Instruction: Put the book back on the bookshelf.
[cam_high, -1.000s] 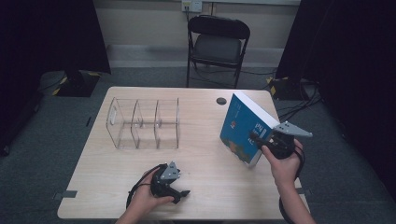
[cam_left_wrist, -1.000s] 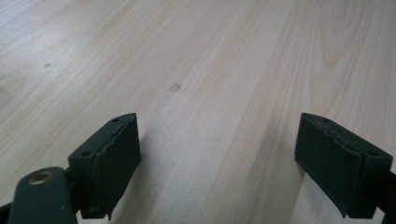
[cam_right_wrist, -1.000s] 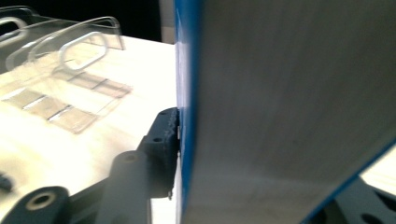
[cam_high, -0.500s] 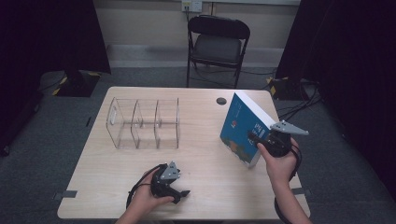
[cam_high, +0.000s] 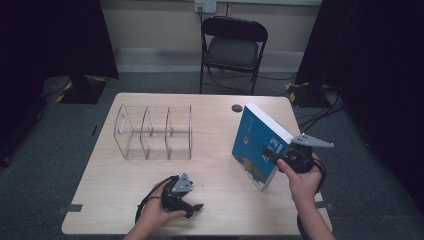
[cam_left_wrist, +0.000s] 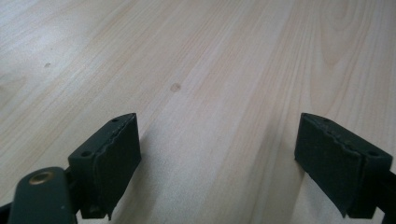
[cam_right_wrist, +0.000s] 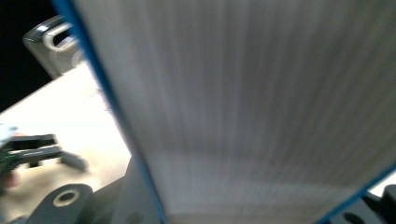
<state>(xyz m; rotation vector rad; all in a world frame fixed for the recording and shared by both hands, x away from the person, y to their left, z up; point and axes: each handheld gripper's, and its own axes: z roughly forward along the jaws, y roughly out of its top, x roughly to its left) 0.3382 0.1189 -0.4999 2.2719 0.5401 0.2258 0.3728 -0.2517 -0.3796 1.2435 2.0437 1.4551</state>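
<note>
A thick blue book stands tilted up on its edge at the right of the table. My right gripper is shut on its lower right side, one jaw on each cover. In the right gripper view the book's white page edge runs between blue cover edges, and my right gripper clamps it from both sides. My left gripper rests near the table's front edge, left of the book. Its two black pads stand wide apart, so my left gripper is open over bare wood.
A clear three-compartment organizer stands at the table's middle left. A small black round object lies near the far edge. A black folding chair stands behind the table. Cables lie on the floor at the right.
The right hand has turned a little with the book, which stays tilted in nearly the same spot. The left gripper has not moved.
</note>
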